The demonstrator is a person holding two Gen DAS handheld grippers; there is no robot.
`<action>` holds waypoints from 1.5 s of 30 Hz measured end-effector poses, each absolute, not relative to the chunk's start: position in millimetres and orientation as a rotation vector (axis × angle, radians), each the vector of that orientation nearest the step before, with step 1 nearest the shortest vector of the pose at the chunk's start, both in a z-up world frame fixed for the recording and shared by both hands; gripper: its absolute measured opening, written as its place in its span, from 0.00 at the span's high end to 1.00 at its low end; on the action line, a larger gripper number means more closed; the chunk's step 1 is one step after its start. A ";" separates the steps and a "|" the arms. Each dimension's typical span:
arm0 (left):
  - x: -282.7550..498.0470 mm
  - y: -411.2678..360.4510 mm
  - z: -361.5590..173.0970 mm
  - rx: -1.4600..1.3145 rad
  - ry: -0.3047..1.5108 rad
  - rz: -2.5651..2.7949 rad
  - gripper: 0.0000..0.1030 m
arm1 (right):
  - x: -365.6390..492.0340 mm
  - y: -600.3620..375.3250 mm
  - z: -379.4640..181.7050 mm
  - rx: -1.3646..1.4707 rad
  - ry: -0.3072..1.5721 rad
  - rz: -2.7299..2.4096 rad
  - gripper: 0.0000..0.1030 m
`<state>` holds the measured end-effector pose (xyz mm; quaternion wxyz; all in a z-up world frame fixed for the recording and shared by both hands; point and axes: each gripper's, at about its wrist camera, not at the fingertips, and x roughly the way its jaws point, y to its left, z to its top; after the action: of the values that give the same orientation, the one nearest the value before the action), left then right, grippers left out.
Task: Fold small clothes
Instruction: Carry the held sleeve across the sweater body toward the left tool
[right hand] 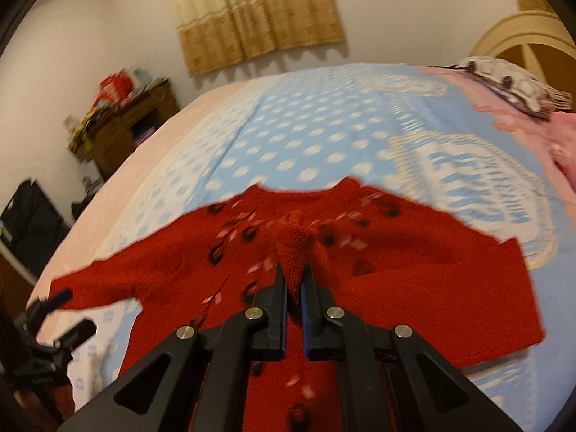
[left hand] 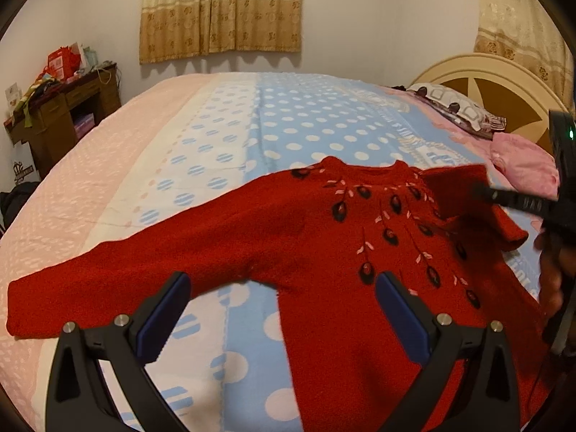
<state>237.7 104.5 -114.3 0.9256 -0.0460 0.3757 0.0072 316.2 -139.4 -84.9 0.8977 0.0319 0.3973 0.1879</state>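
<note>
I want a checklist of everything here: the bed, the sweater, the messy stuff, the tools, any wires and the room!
Surface: bed with a blue polka-dot blanket.
Job's things: red knit sweater lying flat, one sleeve stretched out, the other folded across its chest.
Clutter: pink cloth and a patterned pillow near the headboard.
Grippers: left tool open, holding nothing; right tool shut on the sweater cuff.
Cables: nothing seen.
Surroundings: beige curtains, cluttered wooden desk.
</note>
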 end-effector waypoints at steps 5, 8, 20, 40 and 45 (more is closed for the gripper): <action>238.1 99.8 -114.0 -0.078 0.814 0.001 0.00 | 309.0 -113.3 -114.0 0.031 0.890 0.472 0.94; 240.5 88.0 -110.4 -0.040 0.825 -0.015 0.00 | 300.3 -107.0 -128.4 -0.008 0.957 0.513 0.92; 278.0 21.6 -114.0 0.024 0.883 -0.170 0.00 | 238.2 -175.4 -122.1 0.005 0.911 0.563 0.25; 316.8 -29.5 -159.8 -0.049 1.016 -0.311 0.92 | 214.5 -200.4 -129.3 0.017 0.813 0.522 0.25; 309.8 -11.8 -137.7 -0.060 0.949 -0.308 0.93 | 212.2 -203.6 -129.4 0.027 0.804 0.516 0.25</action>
<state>309.8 -11.8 -137.7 0.8776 -0.0290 0.4552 -0.1479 212.2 -203.6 -129.4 0.8879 0.0131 0.3870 0.2484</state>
